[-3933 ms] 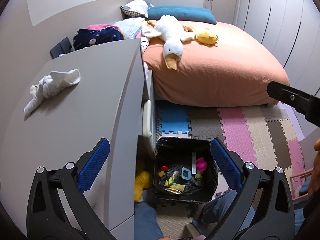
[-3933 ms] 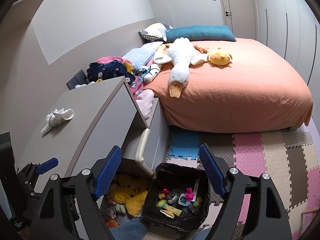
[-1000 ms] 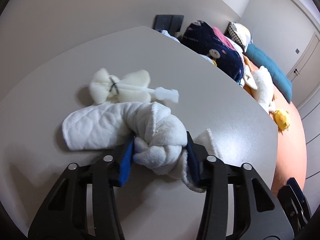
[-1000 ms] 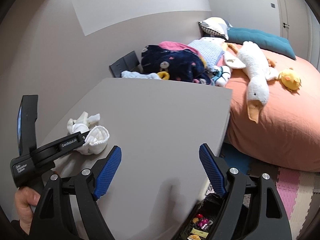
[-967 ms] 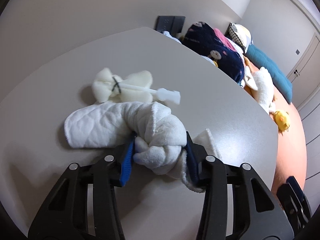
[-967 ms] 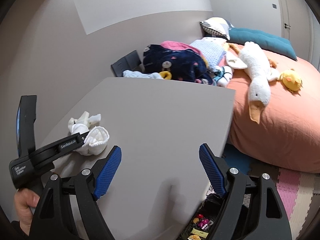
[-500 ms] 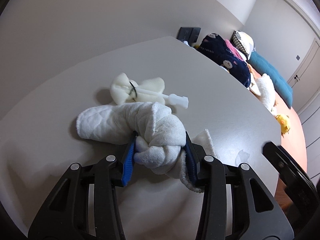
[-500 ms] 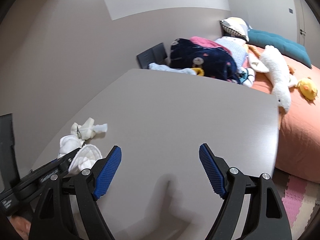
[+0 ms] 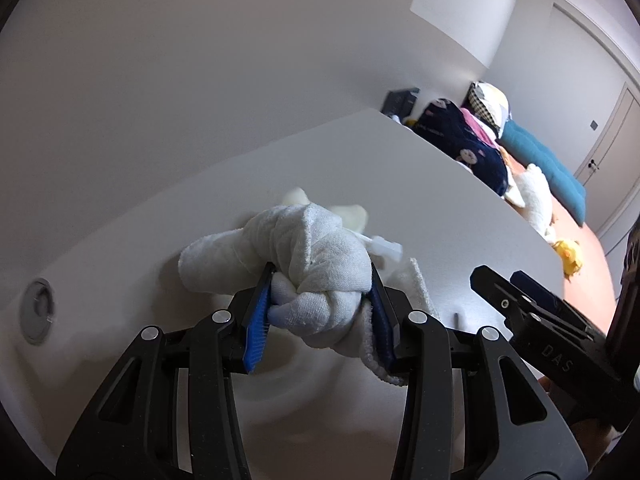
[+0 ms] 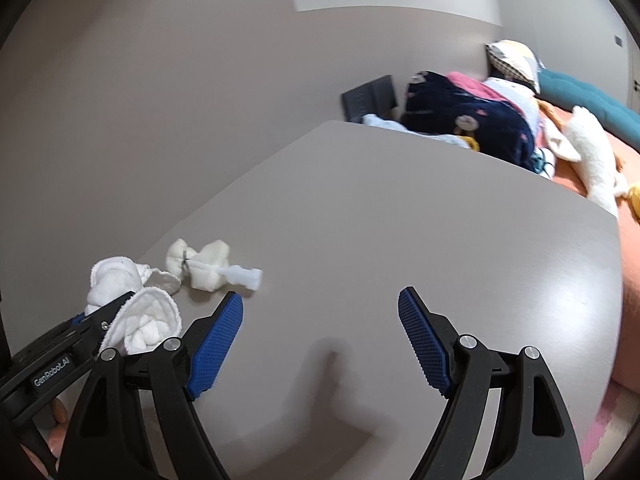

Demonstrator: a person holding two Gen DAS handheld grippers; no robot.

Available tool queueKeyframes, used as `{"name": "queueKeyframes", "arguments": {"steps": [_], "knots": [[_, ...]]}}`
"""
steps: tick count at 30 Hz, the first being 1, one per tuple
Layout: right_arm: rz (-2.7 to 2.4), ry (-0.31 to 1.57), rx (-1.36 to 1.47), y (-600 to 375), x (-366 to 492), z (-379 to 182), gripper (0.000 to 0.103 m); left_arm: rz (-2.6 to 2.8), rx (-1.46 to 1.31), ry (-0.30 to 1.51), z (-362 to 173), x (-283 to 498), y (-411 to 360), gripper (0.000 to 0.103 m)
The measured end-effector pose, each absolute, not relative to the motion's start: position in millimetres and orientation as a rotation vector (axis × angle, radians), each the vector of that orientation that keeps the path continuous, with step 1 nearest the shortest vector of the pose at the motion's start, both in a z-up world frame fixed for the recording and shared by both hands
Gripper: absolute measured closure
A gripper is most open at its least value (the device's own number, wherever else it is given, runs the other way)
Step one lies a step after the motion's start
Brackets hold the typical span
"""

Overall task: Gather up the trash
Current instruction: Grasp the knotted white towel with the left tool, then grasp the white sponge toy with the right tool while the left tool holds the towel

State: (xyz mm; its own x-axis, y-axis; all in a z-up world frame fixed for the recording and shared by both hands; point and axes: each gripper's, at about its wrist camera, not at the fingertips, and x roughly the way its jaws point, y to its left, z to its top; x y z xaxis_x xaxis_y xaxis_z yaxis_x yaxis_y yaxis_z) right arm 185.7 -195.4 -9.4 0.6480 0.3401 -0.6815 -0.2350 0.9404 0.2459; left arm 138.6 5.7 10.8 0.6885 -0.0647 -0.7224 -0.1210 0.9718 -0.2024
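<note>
Our left gripper (image 9: 320,312) pinches the knotted white cloth (image 9: 316,268) by the wall-side edge of the grey tabletop (image 10: 400,220), beside a cream scrap (image 10: 204,264). Our right gripper (image 10: 320,336) gapes, holding nothing (bare surface beneath), well inside the bed-side edge.

"GenRobot.AI" on left gripper (image 10: 105,317) body, "DAS" on right gripper (image 9: 532,300) body

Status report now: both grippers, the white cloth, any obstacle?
Left gripper shut on knotted white cloth, over the grey top. Right gripper open, empty. Small cream bundle just beyond; nothing blocking.
</note>
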Motion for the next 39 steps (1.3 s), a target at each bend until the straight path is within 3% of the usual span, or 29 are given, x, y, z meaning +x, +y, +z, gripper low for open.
{"name": "queueKeyframes", "arguments": {"steps": [27, 29, 33, 39], "knots": [[0.461, 0.916, -0.039, -59, 239, -36, 0.023, 0.223, -0.272, 0.859, -6, 128, 108, 0.060], [0.461, 0.933, -0.059, -55, 243, -39, 0.030, 0.224, -0.271, 0.858, -6, 128, 108, 0.060], [0.451, 0.927, -0.081, -54, 242, -39, 0.059, 0.223, -0.272, 0.857, -6, 130, 106, 0.060], [0.478, 0.936, -0.093, -54, 238, -37, 0.074, 0.212, -0.260, 0.862, -6, 133, 100, 0.060]]}}
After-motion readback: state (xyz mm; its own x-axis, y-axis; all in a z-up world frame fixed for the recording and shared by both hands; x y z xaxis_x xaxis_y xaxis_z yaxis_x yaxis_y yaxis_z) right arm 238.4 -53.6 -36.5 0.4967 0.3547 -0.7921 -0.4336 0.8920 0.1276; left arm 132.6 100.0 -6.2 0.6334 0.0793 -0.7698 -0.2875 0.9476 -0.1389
